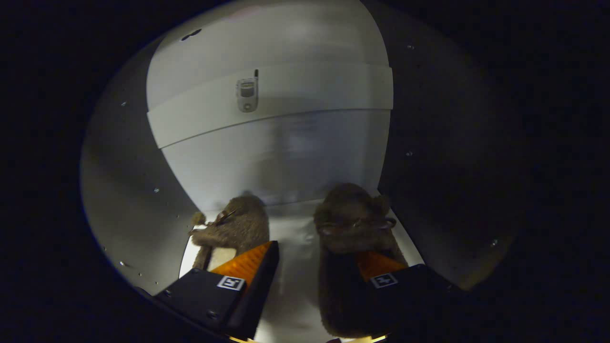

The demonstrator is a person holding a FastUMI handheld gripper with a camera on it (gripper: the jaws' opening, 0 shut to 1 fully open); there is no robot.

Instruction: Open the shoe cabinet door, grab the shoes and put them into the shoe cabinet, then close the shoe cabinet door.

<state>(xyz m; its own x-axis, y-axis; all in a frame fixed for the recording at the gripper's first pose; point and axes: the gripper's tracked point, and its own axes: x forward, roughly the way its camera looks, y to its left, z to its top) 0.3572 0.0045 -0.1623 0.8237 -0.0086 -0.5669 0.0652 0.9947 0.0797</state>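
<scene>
In the gripper view, the tool (pixel 312 278) reaches into the shoe cabinet (pixel 267 157) with its fingers spread wide, pressing on nothing. Two fuzzy brown shoes sit on the cabinet's pale floor: the left shoe (pixel 236 228) just ahead of the left finger, the right shoe (pixel 350 224) running under the right finger. A shelf edge (pixel 305 95) crosses the back wall above them.

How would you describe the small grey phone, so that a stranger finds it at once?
Look inside the cabinet, above the two furry brown shoes between which the open gripper reaches. On the pale shelf band sits the phone, upright, the one small grey thing with an antenna.
</scene>
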